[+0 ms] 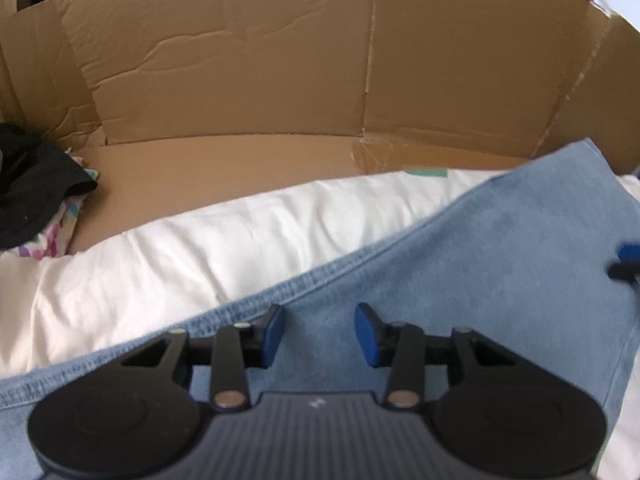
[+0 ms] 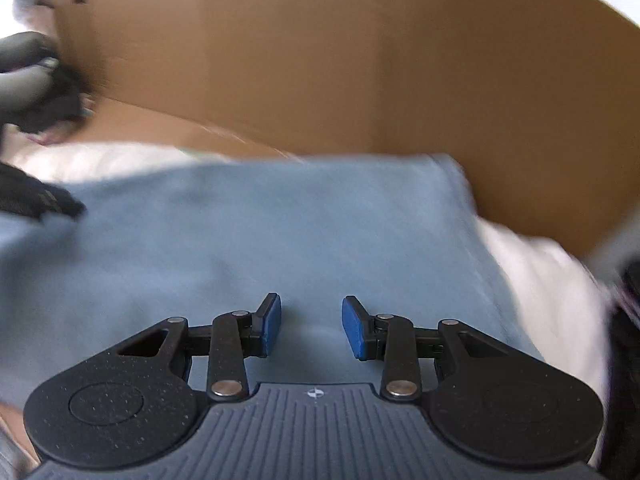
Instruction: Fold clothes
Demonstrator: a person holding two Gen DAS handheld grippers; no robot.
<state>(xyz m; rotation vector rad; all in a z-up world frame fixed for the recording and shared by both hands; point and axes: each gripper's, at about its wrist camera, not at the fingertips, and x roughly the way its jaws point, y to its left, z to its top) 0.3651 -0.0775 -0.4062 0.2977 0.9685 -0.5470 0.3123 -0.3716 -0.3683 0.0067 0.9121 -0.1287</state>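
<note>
Beneath your left gripper [image 1: 319, 332] and right gripper [image 2: 311, 328], both jaws spread and empty, lies the blue garment [image 1: 500, 264]; a black cloth [image 1: 32, 184] sits at nine o'clock.

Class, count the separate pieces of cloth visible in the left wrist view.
4: blue garment under the gripper, white cloth beneath it, black garment and patterned piece far left. More may be hidden.
</note>
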